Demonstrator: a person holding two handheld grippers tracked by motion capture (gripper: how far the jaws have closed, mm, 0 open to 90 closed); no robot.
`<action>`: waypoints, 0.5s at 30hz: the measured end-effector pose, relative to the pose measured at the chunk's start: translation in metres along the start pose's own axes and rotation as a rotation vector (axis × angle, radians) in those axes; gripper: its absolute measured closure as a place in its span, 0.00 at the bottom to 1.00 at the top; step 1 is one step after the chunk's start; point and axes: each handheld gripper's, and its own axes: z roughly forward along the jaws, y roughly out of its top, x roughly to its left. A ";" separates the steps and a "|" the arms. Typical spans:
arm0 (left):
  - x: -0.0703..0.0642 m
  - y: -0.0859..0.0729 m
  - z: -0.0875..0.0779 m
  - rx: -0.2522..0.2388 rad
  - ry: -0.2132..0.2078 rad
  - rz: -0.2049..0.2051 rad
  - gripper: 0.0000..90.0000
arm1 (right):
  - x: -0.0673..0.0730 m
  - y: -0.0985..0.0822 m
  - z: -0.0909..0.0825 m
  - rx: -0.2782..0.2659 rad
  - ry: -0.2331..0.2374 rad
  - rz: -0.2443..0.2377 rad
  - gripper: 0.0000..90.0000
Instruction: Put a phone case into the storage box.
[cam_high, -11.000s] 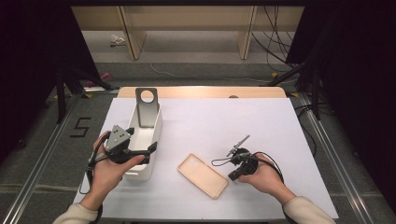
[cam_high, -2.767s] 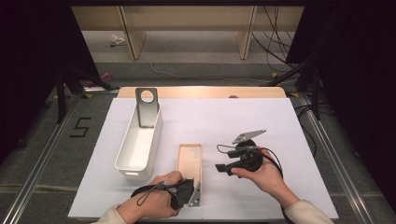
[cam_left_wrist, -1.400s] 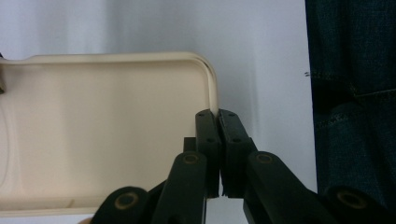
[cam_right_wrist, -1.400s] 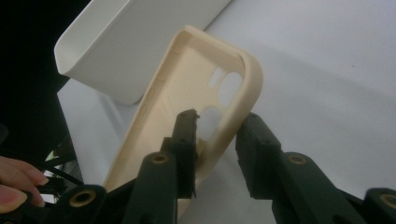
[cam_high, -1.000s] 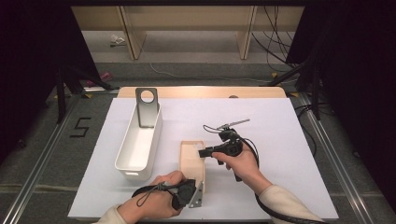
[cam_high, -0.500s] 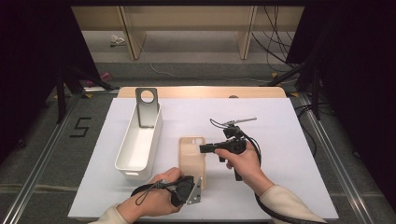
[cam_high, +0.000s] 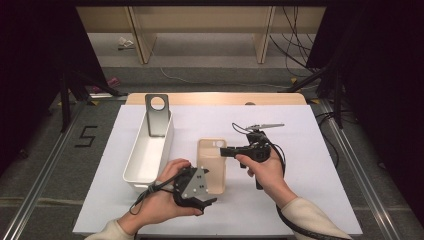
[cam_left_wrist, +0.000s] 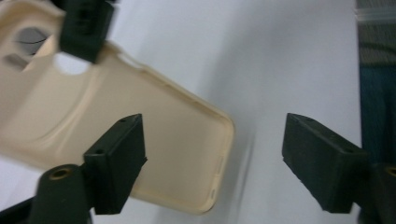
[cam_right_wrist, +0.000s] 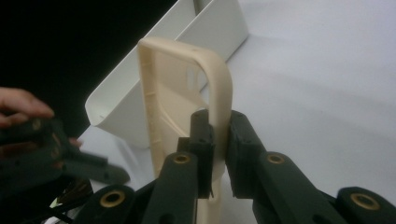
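Right gripper (cam_high: 226, 151), held in a person's hand over the white table (cam_high: 310, 165), clamps its jaws on the long edge of a beige phone case (cam_high: 212, 165), near the camera cut-out end. Left gripper (cam_high: 200, 200) sits just beside the case's near end, jaws spread wide after having just been opening, with nothing pressed between them; in the left gripper view one jaw hangs over the case's hollow inside. To the left stands a long white bin (cam_high: 149, 150), with a grey stand (cam_high: 157, 116) at its far end.
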 end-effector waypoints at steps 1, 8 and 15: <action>0.003 -0.001 0.000 -0.018 0.017 -0.028 0.18 | -0.001 0.000 -0.001 -0.002 -0.005 -0.005 0.91; 0.028 -0.013 -0.003 -0.125 0.098 -0.320 0.15 | -0.002 0.001 -0.005 -0.017 -0.023 -0.011 0.91; 0.045 -0.015 -0.002 -0.189 0.153 -0.499 0.18 | -0.001 0.000 -0.005 -0.022 -0.031 -0.019 0.91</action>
